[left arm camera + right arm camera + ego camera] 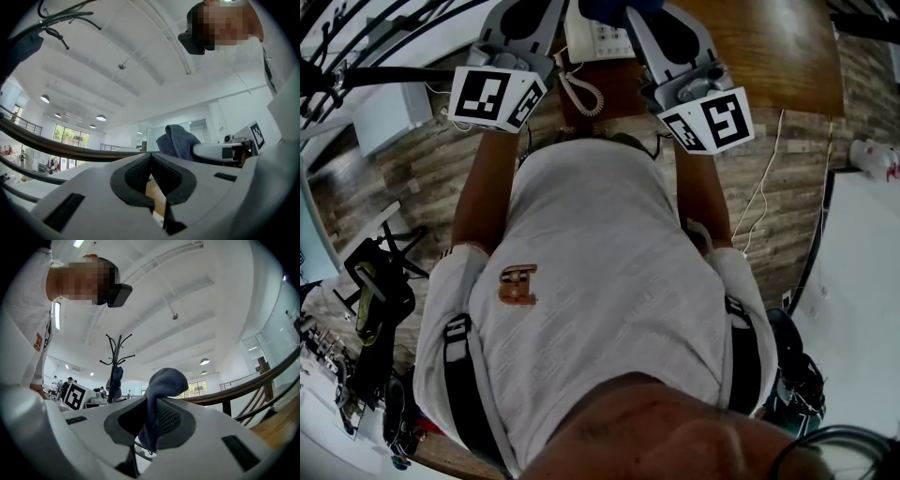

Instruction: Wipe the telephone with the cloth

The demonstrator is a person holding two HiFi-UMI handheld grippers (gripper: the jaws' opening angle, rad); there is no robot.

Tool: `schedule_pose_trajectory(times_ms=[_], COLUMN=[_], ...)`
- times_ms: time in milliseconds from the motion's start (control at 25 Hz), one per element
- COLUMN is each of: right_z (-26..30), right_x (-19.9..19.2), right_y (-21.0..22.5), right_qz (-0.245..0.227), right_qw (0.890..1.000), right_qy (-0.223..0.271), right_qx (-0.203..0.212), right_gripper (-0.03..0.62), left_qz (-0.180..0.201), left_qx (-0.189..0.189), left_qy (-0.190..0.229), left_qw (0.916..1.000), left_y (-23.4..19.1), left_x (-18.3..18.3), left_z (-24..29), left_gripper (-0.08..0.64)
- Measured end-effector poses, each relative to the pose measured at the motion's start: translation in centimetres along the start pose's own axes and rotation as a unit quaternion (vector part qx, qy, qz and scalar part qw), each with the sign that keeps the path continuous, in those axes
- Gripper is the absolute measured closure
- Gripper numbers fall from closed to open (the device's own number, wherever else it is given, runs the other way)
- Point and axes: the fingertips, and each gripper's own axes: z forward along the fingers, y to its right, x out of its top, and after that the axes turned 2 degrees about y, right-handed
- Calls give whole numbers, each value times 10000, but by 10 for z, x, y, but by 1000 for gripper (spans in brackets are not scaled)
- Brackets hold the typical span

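Two handheld grippers, entered with their load and setting; both are held up in front of the person's chest, at the near edge of a wooden table [778,56].

1. Left gripper [151,161]. Dark ribbed pads are pressed together at their tips with nothing between them. A sliver of brown table surface shows through the gap lower down. Its marker cube [497,97] faces the head camera.

2. Right gripper [151,414]. The jaws pinch a dark blue cloth [164,380]. The cloth stands in a rounded fold above the pads, and a shorter end hangs below them (the left gripper view shows the same cloth bunched at this gripper's tip).

3. Telephone [595,37]. A light-coloured desk set with a keypad lies on the table at the top of the head view, between the two grippers and partly covered by them. Its coiled cord [581,94] trails toward the person. A blue patch of the cloth sits at the frame's top edge, over the set; whether it touches cannot be told.

4. Surroundings. A wood-plank floor [422,159] with a thin white cable [759,197] running over it; the person's white shirt [600,281]; a black coat stand [115,364] behind the right gripper.
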Motion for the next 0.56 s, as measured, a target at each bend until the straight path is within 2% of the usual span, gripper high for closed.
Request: schedule_pose_trajectory(times_ms=[560], right_z=[-7], right_x=[0], right_y=[0], right_qz=[-24], right_qw=[10000], right_qy=[-15], right_qx=[-54], right_gripper=[532], left_qz=[39], left_qx=[-86], left_qy=[6], left_qw=[10000], left_y=[6], left_x=[1], left_z=[-2], left_gripper=[541])
